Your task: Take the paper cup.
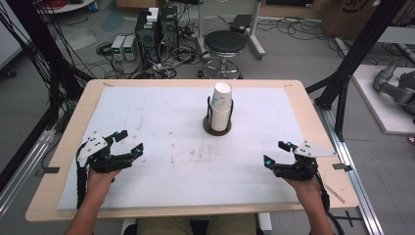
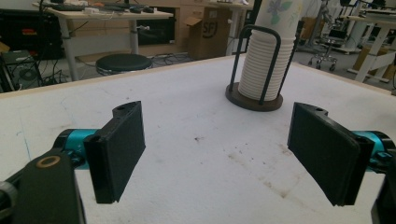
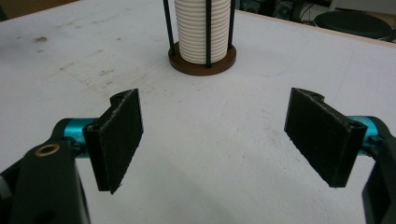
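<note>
White paper cups, stacked upright in a black wire holder (image 1: pixel 218 111), stand mid-bench, ahead and between my tongs. My left tongs (image 1: pixel 128 142) and right tongs (image 1: pixel 275 152) gape wide, empty, roughly equally far.

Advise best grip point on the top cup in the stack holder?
Probably the top cup by its exposed upper wall, jaws level from the near side, then lift straight up. It pokes above the holder, whose black rods cage the stack below. Both grippers are open.
</note>
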The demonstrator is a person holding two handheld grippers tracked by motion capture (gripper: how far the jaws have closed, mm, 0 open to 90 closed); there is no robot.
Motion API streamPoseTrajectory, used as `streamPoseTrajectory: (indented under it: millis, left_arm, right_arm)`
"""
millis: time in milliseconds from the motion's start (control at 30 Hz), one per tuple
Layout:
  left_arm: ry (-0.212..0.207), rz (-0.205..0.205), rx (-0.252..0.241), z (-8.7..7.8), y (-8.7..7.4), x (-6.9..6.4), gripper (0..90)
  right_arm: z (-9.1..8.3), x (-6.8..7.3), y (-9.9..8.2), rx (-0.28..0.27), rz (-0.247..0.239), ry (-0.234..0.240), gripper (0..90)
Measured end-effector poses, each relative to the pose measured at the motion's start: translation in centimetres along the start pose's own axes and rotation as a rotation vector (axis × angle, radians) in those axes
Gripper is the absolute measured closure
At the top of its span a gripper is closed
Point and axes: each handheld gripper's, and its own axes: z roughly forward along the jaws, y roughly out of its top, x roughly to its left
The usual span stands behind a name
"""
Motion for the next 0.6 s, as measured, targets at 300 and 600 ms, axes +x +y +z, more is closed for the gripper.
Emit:
streamPoseTrajectory:
  millis: [300,600]
  left_arm:
    - [-0.012,-0.004,-0.014,0.05,-0.08,-0.01,18.4]
    - [-0.055,0.005,0.003,0.24,-0.3,-0.31,17.7]
  right_arm:
    - [0.13,-0.22,-0.12,0.003,0.004,0.002,19.9]
    - [0.3,0.02,0.23,0.03,0.023,0.007,19.9]
